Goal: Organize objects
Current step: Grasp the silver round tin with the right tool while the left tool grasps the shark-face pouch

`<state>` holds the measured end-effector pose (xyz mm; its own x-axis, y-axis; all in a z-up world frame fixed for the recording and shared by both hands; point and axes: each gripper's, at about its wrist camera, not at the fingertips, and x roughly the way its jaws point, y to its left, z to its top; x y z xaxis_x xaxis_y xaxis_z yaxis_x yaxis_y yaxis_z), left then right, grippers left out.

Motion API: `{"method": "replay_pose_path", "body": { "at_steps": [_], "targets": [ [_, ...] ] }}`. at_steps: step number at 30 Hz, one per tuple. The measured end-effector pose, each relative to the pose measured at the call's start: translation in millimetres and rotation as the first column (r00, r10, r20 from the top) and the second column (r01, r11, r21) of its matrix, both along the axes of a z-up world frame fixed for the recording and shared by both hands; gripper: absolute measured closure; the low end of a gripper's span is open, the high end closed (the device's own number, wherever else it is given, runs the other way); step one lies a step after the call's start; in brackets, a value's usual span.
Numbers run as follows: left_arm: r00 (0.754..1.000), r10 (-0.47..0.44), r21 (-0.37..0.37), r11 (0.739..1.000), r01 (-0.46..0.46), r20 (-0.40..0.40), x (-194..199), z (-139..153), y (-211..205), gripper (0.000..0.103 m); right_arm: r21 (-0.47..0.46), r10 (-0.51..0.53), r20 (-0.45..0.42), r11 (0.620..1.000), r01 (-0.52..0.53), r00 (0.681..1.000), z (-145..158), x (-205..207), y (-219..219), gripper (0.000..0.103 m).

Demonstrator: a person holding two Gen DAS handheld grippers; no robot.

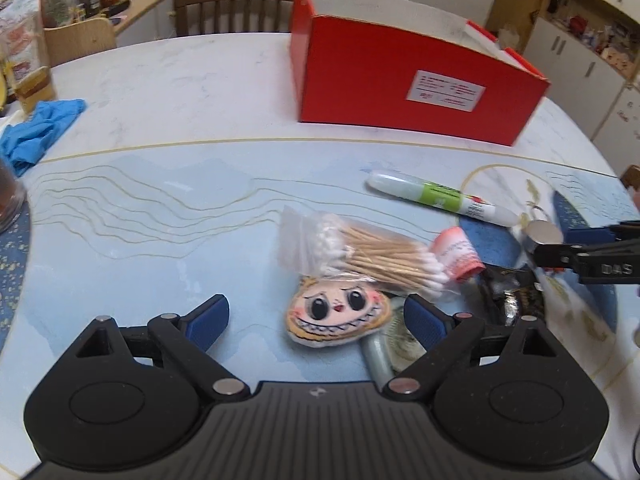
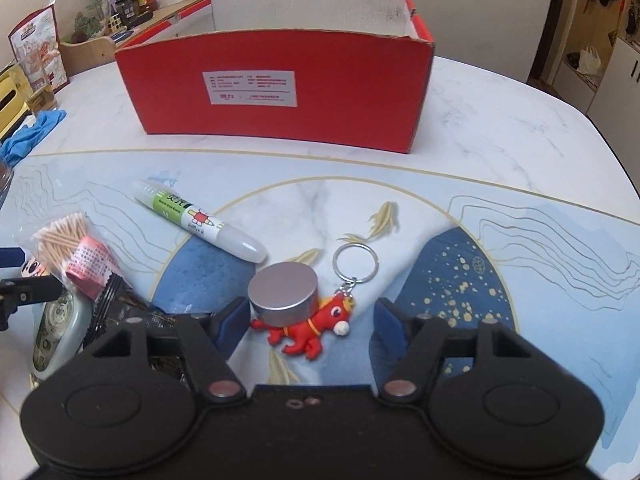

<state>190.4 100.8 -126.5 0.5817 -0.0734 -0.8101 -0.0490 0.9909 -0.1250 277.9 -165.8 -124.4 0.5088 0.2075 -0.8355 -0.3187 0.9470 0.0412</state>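
Note:
A red open box stands at the back of the table. My left gripper is open, with a face-shaped plush charm between its fingers. Behind the charm lies a bag of cotton swabs, a pink packet and a white-green glue pen. My right gripper is open around a silver round tin and a red horse keychain. It also shows at the right edge of the left wrist view.
A dark foil packet and a pale green tape dispenser lie among the pile. A blue cloth lies at the table's left edge. A wooden chair stands behind the table.

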Motion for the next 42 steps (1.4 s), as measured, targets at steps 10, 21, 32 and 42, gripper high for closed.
{"method": "replay_pose_path", "body": {
  "at_steps": [10, 21, 32, 42],
  "targets": [
    [0.999, -0.040, 0.005, 0.999, 0.040, 0.013, -2.8, 6.0, -4.7, 0.048, -0.001, 0.001, -0.007, 1.000, -0.001, 1.000, -0.4, 3.3, 5.5, 0.045],
    [0.998, -0.063, 0.003, 0.998, 0.063, 0.011, -12.7, 17.1, -6.2, 0.052, 0.009, -0.006, 0.006, 1.000, 0.006, 1.000, 6.4, -3.2, -2.4, 0.053],
    [0.997, -0.077, -0.046, 0.996, 0.078, 0.025, -33.1, 41.1, -1.6, 0.052, 0.013, 0.025, 0.028, 1.000, -0.026, 0.999, 34.2, -23.3, -1.5, 0.074],
    [0.999, -0.034, -0.090, 0.995, 0.034, 0.001, -42.1, 40.6, 10.4, 0.052, 0.021, 0.007, -0.002, 1.000, -0.007, 1.000, 27.4, -9.5, -11.4, 0.061]
  ]
}}
